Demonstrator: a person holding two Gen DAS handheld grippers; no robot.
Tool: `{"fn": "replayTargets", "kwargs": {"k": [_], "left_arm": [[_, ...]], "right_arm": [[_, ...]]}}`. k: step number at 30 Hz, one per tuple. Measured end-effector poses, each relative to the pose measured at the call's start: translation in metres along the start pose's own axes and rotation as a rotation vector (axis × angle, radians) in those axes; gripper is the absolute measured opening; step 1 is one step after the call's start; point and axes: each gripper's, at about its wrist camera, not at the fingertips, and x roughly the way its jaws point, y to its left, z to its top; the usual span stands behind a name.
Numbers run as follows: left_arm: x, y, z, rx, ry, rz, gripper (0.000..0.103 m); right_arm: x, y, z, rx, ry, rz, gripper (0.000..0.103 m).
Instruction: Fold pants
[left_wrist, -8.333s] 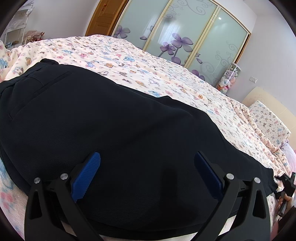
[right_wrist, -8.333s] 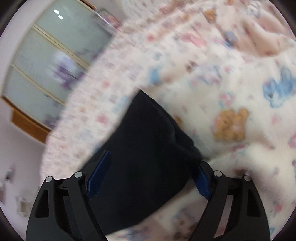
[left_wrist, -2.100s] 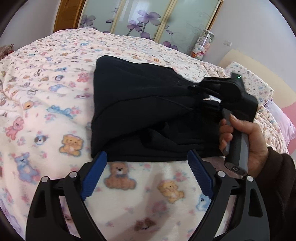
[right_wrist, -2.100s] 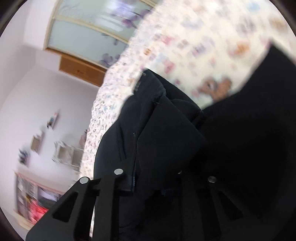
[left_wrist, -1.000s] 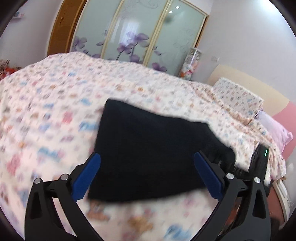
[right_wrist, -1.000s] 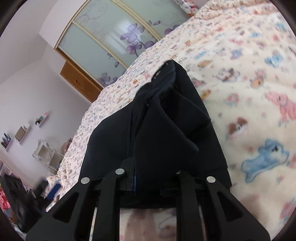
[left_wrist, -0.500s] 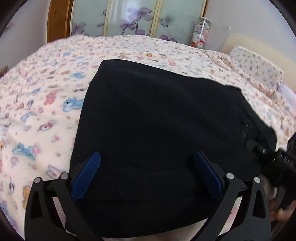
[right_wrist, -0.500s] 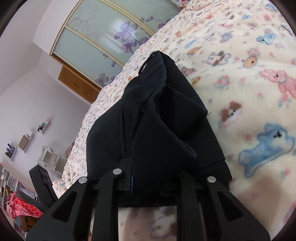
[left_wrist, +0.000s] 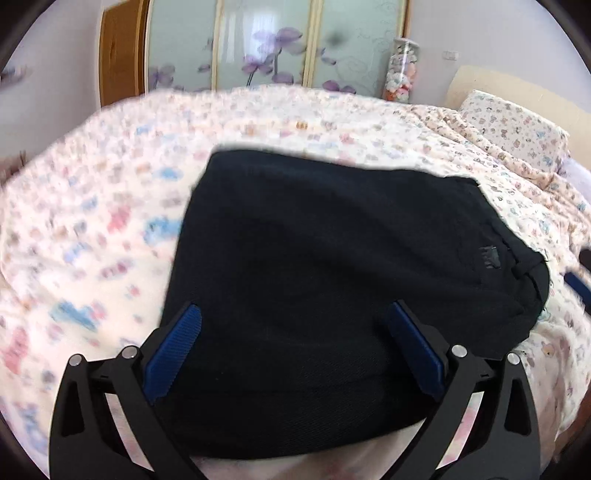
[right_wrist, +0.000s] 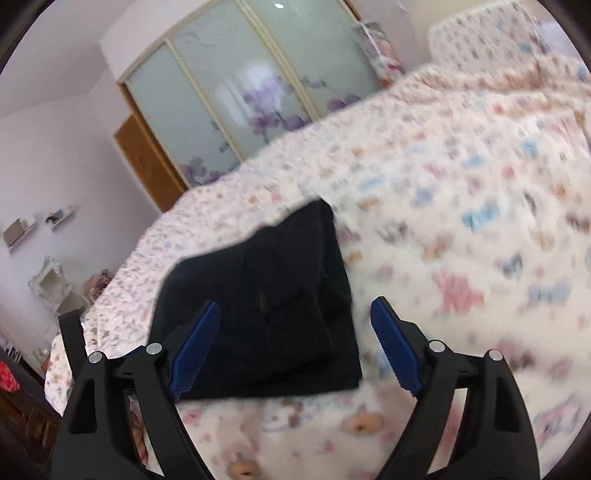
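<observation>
Folded black pants on a teddy-print bed, both tongs spread apart.

Left wrist view: the left tongs (left_wrist: 293, 341) stand wide apart, empty, over the near edge of the folded pants (left_wrist: 332, 277) lying on the bed (left_wrist: 92, 221). Right wrist view: the right tongs (right_wrist: 295, 332) also gape, holding nothing, with the pants (right_wrist: 266, 314) lying between and beyond the blue pads (right_wrist: 393, 347).

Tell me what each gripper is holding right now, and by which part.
Nothing is held. The left gripper and right gripper are both open, and the folded pants lie on the bed.
</observation>
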Motion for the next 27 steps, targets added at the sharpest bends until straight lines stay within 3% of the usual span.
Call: {"fn": "replayTargets", "kwargs": {"k": [3, 10, 17, 20, 24, 27], "left_arm": [[-0.016, -0.017, 0.014, 0.051, -0.058, 0.002, 0.101], [-0.007, -0.041, 0.031, 0.099, -0.038, 0.006, 0.101], [0.009, -0.04, 0.024, 0.112, -0.005, 0.011, 0.101], [0.026, -0.037, 0.012, 0.126, 0.064, 0.022, 0.101], [0.036, -0.017, 0.003, 0.055, 0.088, -0.056, 0.101], [0.036, -0.011, 0.001, 0.04, 0.082, -0.077, 0.101]], "right_arm": [[0.017, 0.013, 0.015, 0.005, 0.024, 0.1, 0.086], [0.069, 0.019, 0.028, 0.147, 0.137, 0.242, 0.086], [0.11, 0.014, 0.036, 0.188, 0.201, 0.196, 0.088], [0.137, -0.008, 0.034, 0.287, 0.257, 0.153, 0.09], [0.159, -0.023, 0.034, 0.344, 0.272, 0.144, 0.089], [0.165, -0.02, 0.035, 0.303, 0.274, 0.137, 0.089]]}}
